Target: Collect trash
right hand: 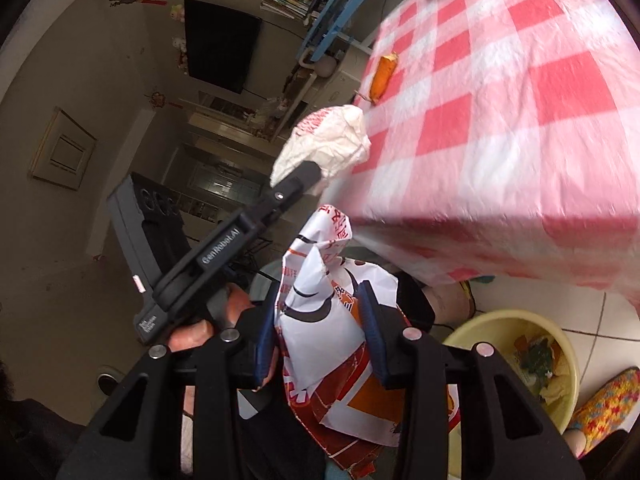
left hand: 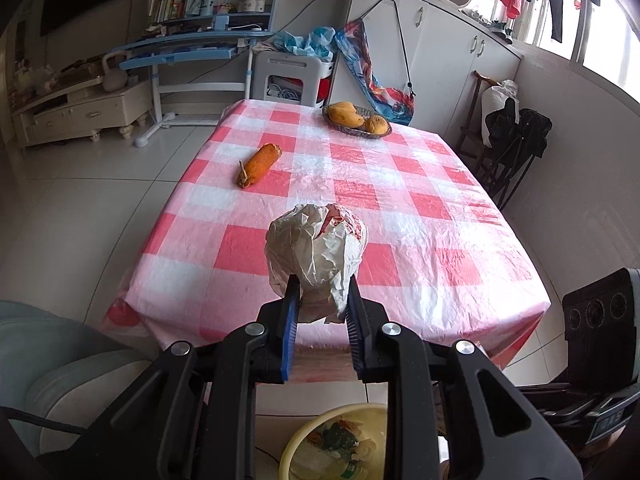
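Presently, the scene stood thus.
Left gripper (left hand: 320,300): its blue-padded fingers were clamped on a crumpled white wrapper (left hand: 316,256), held in the air over the near edge of the tabletop (left hand: 420,200).
Right gripper (right hand: 320,336): its fingers were closed on a printed red-and-white bag (right hand: 332,340), held off the near corner of the tabletop, beside and below the left gripper's wrapper.
Basin (right hand: 508,324): a yellow one sat on the floor below the near edge, with scraps inside.
Corn cob (left hand: 259,164): an orange one lay on the checked cloth toward the left edge.
Fruit dish (left hand: 358,120): stood at the far edge, holding orange-yellow fruit.
Slipper (right hand: 608,404): a knitted multicolour one rested on the floor just beside the basin.
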`<action>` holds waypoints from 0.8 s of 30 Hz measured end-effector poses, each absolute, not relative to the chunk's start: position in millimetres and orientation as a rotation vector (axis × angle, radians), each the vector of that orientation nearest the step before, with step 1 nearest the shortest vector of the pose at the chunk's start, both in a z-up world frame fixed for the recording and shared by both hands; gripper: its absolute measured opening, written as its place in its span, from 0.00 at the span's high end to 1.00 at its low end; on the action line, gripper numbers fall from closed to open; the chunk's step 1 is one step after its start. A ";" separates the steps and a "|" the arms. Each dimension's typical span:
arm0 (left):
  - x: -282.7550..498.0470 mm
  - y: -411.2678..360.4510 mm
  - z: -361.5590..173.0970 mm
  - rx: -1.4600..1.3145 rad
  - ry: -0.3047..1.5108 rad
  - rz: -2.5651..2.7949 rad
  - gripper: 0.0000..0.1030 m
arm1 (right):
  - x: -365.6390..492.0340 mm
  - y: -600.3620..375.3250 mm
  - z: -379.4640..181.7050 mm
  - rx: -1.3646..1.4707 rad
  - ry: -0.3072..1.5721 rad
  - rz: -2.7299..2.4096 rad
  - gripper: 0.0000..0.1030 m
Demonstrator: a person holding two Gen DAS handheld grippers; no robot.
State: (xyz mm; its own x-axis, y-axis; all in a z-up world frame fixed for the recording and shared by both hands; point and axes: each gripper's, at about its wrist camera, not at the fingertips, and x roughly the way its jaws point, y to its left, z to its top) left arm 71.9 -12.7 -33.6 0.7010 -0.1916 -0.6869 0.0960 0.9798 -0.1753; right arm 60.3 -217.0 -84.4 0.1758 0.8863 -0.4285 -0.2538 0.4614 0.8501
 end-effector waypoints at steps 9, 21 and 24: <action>31.5 -32.9 -52.6 -0.088 0.858 -0.214 0.79 | 27.5 -243.5 -79.5 0.607 1.022 0.697 0.48; -17.1 -74.0 -91.1 0.090 1.096 -0.367 0.55 | 25.8 -267.4 -70.3 0.579 0.828 0.408 0.31; -14.5 -60.3 -78.9 0.023 1.048 -0.344 0.40 | 28.4 -263.8 -71.0 0.548 0.828 0.375 0.30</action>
